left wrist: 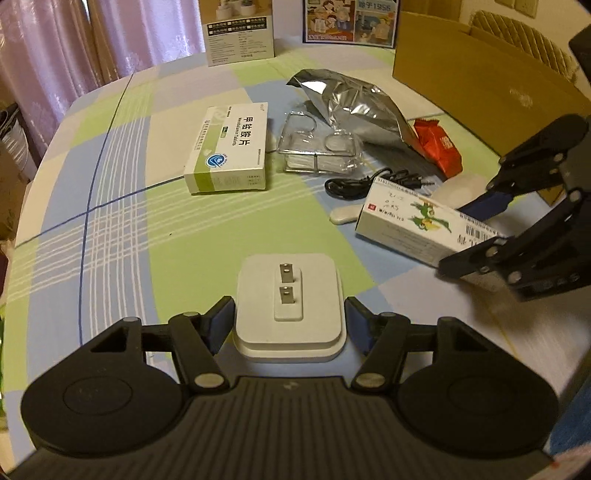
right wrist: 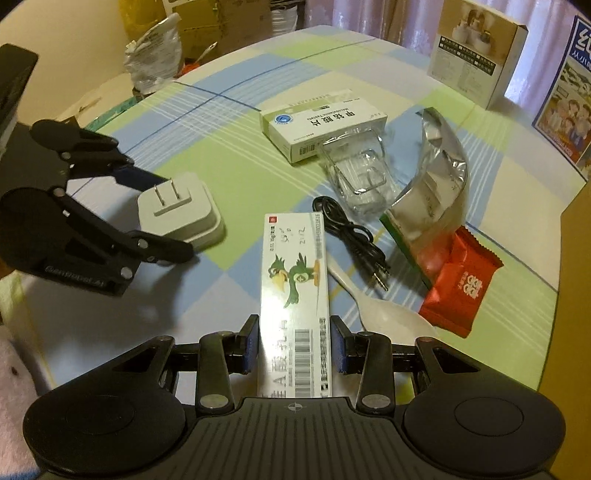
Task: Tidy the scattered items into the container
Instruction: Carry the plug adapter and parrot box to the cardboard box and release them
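Note:
My left gripper (left wrist: 290,319) stands around a white plug adapter (left wrist: 288,306), prongs up, pads against its sides; it also shows in the right wrist view (right wrist: 181,216). My right gripper (right wrist: 294,345) is shut on a long white box with a green bird print (right wrist: 293,291), also in the left wrist view (left wrist: 417,225). On the checked cloth lie a green-and-white medicine box (left wrist: 229,149), a clear plastic case (left wrist: 317,147), a silver foil bag (left wrist: 358,107), a red snack packet (left wrist: 439,146), a black cable (left wrist: 354,182) and a white spoon (right wrist: 373,310). The cardboard box (left wrist: 480,81) stands far right.
Two printed boxes (left wrist: 240,31) (left wrist: 351,20) stand at the table's far edge. Curtains hang at the left. The table edge (right wrist: 92,110) curves round, with bags and cartons beyond it.

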Motion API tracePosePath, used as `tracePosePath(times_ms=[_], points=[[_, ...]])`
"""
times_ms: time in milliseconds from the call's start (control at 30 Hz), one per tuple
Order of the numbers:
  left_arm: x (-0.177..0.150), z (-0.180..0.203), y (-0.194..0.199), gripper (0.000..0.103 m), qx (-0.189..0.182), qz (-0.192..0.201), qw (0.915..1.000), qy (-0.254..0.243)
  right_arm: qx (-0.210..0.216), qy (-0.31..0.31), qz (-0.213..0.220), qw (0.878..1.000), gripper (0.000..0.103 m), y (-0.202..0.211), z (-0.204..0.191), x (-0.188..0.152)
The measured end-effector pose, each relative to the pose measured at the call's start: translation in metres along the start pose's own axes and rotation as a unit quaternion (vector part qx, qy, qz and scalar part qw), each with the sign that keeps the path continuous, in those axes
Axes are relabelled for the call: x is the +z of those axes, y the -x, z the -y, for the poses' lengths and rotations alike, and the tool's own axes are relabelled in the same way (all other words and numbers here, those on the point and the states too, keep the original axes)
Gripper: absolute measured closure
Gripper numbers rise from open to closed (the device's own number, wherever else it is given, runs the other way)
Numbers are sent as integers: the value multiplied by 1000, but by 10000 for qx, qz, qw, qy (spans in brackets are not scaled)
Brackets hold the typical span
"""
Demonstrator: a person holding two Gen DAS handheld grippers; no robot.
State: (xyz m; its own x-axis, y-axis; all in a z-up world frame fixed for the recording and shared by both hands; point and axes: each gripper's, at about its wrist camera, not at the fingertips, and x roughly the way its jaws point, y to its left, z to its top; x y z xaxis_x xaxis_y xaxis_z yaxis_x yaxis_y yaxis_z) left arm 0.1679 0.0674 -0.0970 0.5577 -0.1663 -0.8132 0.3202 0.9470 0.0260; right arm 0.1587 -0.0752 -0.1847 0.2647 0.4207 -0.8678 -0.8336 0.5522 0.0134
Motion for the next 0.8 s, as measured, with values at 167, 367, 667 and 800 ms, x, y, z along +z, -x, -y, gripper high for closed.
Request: tracePosePath(times_ms=[167,367,667,800], points=[[4,0,-6,42,15,21,10000,58,-29,-40,-10,10000,66,-9,-1,6],[2,3,-5,43,72,-55,9999,110,-51,-262,106,9996,67,2,2,5],[8,15,32,43,137,75,9998,105,-298,-671,542,9958,67,60,7,10],[15,24,52,43,127,176,9997,107,-480,-706,713,9938,67,88,7,8]])
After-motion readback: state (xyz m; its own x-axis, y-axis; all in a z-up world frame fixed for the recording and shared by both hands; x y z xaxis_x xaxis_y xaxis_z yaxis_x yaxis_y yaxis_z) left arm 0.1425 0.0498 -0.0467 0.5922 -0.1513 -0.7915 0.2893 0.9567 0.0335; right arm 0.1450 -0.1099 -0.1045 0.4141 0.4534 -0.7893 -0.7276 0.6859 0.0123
